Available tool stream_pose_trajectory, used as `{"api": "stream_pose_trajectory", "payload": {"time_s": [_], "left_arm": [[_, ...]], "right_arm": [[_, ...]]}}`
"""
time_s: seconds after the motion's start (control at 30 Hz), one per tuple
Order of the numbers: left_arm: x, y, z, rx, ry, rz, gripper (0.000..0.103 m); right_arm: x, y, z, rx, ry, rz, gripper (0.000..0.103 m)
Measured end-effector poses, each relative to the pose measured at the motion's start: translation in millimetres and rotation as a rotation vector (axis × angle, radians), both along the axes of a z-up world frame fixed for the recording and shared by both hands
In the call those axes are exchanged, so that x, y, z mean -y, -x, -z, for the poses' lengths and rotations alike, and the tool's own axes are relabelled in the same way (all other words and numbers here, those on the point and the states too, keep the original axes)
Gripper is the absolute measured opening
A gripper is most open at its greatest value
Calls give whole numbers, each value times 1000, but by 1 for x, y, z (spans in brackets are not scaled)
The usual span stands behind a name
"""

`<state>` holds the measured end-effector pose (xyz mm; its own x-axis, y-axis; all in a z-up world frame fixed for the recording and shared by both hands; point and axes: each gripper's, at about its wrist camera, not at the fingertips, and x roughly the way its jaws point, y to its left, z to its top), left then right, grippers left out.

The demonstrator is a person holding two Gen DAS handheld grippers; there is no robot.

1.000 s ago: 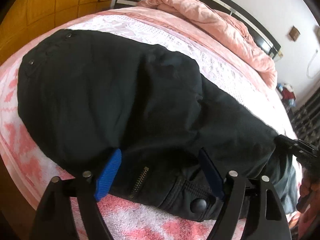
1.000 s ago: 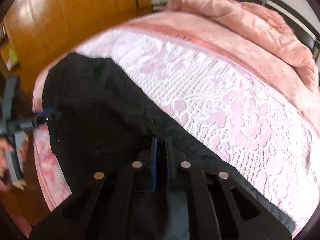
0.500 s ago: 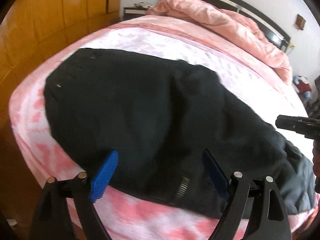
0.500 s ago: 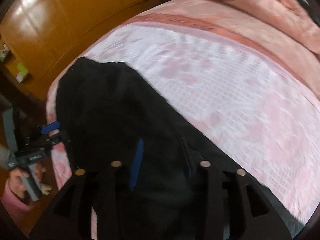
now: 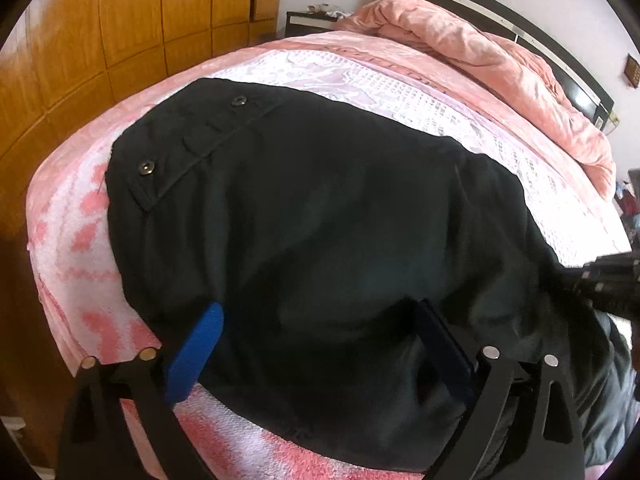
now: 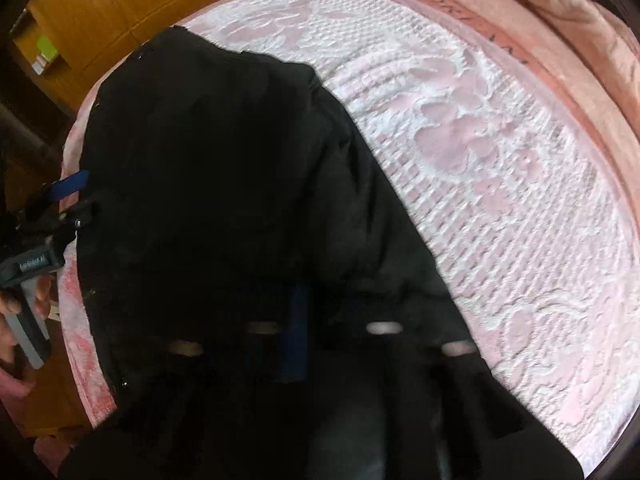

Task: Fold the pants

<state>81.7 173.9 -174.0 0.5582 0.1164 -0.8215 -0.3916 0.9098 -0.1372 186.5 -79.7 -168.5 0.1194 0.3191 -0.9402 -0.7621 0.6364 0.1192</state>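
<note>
Black pants [image 5: 328,220] lie folded on the pink and white bed cover, waistband with two metal snaps at the far left. My left gripper [image 5: 316,340] is open, its blue pads [image 5: 196,352] spread just above the near edge of the pants, holding nothing. In the right wrist view the pants [image 6: 224,184] fill the left and middle. My right gripper [image 6: 320,336] is blurred and dark against the cloth; one blue pad [image 6: 296,332] shows and the jaws stand apart. The left gripper also shows at the left edge of that view [image 6: 64,196].
A bunched pink quilt [image 5: 492,64] lies at the head of the bed by the dark headboard [image 5: 500,12]. A wooden wardrobe [image 5: 120,20] stands along the left. The bed cover [image 6: 500,168] stretches to the right. The bed's corner edge drops off at the near left.
My right gripper opened and let go of the pants, then moved over the cloth. My left gripper stayed open and drew back and up, showing more of the waistband.
</note>
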Motion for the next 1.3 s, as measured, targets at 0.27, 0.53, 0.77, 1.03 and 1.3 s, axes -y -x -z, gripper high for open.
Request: {"api": "stream_pose_trajectory", "payload": {"time_s": [0.27,0.53,0.77,1.03,1.3], "left_arm": [[11,-4,6,-4,-45,-7,99],[16,2,-5,-21,-23,17,99],[91,1,-31,45,119,204,99],[167,-24,-6,-45,30,354,99],[185,-16,-25,-31,-3,362,98]], "right_arm": [[9,-1,-18,146,-59,103,2],[61,17,-41,141,-150,155,34],[203,57,-62,203,-70,368,36],[211,84,-7,148,46,440,31],[256,72,0,59,-117,614,28]]}}
